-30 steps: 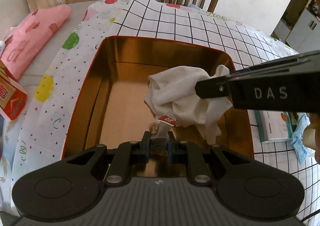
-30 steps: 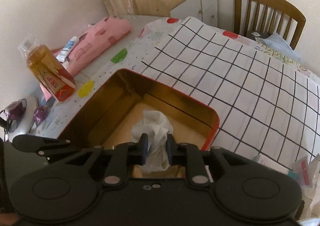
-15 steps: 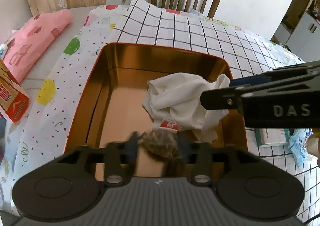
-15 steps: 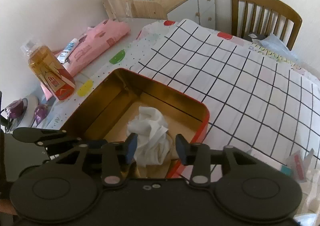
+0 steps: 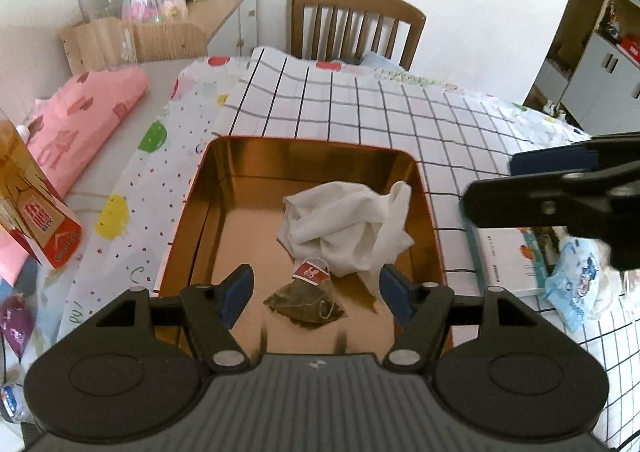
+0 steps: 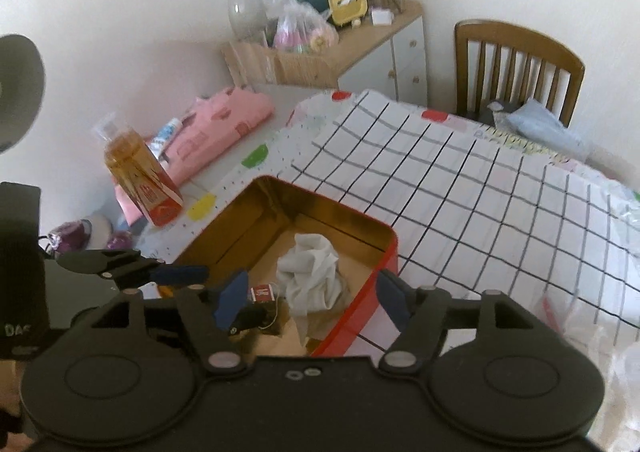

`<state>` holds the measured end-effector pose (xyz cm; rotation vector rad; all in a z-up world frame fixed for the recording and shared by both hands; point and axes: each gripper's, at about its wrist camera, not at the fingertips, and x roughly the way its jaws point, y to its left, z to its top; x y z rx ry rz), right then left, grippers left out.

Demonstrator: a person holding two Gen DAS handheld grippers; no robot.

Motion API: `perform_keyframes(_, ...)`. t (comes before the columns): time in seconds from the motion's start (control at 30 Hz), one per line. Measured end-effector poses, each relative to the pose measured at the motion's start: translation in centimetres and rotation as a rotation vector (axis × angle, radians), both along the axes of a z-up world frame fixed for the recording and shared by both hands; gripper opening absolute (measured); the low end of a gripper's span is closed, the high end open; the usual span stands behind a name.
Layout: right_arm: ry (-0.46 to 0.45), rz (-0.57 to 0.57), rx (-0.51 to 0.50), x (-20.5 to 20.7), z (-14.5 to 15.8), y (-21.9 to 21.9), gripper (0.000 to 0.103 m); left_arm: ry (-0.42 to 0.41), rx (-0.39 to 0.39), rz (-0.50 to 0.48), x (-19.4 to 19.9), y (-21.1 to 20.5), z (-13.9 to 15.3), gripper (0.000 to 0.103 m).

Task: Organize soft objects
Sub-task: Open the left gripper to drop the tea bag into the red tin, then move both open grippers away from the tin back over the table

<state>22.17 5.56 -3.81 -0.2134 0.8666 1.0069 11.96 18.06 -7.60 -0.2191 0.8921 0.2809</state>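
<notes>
Presently catalogued, working outward from the task's soft items.

Item one: white cloth (image 5: 348, 228), crumpled into a loose heap, lying on the floor of the tin toward its right side, touched by no finger. Its bunched form suggests it was dropped in rather than folded.

Item two: tea bag (image 5: 306, 302), brown and pyramid-shaped, with a red paper tag on a string lying beside the cloth's near edge. It rests flat on the tin floor, just in front of the cloth.

Container: tin box (image 5: 192, 211), rectangular, red outside and gold inside, lid absent. It holds the cloth and the tea bag only; the left half of its floor is bare.

Left gripper (image 5: 316, 292): its jaws have just been opening and stand spread above the tea bag, which lies between them in the view but below them, unpinched. Judged a release.

Right gripper (image 6: 310, 298): its jaws have likewise just been opening and stand spread, nothing between the pads, poised over the tin's near corner with the cloth beyond. In the left view it sits clear of the tin to the right.

Surroundings: checked tablecloth (image 5: 360, 107) under the tin; pink folded fabric (image 5: 80, 119) well apart at left, probably still to be sorted; amber bottle (image 6: 138, 175) near it; wooden chair (image 5: 356, 27) beyond.
</notes>
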Motion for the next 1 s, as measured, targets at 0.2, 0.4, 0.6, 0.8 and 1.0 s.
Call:
perform_keyframes(0.2, -0.018, -0.050, 0.057, -1.3, 2.1, -3.6, 0.081, -0.039, 0.033, -0.026, -1.2, -1.2, 1.9, 0.069)
perform_keyframes(0.4, -0.036, -0.113, 0.107, -2.3, 3.5, -7.7, 0.083, -0.102, 0.037, -0.067, -2.3, -2.8, 4.2, 0.073)
perform_keyframes(0.6, -0.059, -0.177, 0.138, -3.6, 4.2, -11.7, 0.085, -0.154, 0.036, -0.120, -3.0, -5.2, 6.0, 0.077)
perform_keyframes(0.8, -0.086, -0.242, 0.172, -5.4, 4.7, -15.5, 0.090, -0.195, 0.018, -0.173, -3.7, -7.5, 7.3, 0.080)
perform_keyframes(1.0, -0.112, -0.311, 0.187, -7.1, 4.7, -19.3, 0.095, -0.213, 0.006, -0.219, -3.8, -9.8, 8.1, 0.085)
